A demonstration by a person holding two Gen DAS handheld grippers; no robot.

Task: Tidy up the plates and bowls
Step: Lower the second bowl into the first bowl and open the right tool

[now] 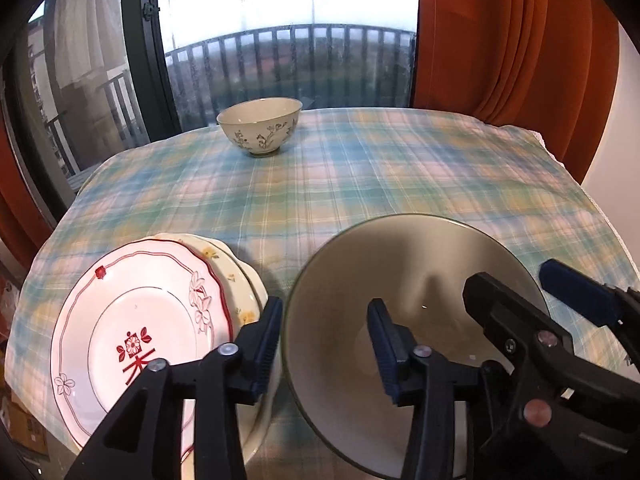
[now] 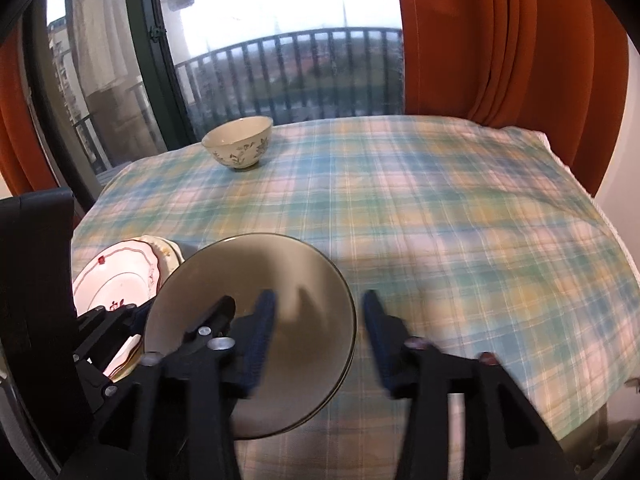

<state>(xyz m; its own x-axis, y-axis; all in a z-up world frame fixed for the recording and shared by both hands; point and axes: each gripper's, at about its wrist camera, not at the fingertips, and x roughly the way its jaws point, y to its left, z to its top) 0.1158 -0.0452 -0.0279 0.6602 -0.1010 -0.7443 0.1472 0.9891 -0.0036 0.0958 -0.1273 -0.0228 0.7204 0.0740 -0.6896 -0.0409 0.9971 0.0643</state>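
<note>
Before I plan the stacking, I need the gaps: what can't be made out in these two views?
- Near rim of the grey bowl: left wrist view, hidden by the left gripper and the picture's lower edge.
- Lower yellow-flowered plate: mostly covered by the red-patterned plate; any plates beneath are unseen.
- Floral bowl inside: too far off.
- Right gripper: blurred, right wrist view.

A pastel plaid tablecloth (image 1: 360, 184) is spread across the table. At twelve o'clock a window (image 1: 288, 20) is seen, with a dark balcony railing (image 1: 304, 64) behind it. Orange curtains (image 1: 512, 40) are hung at two o'clock.
</note>
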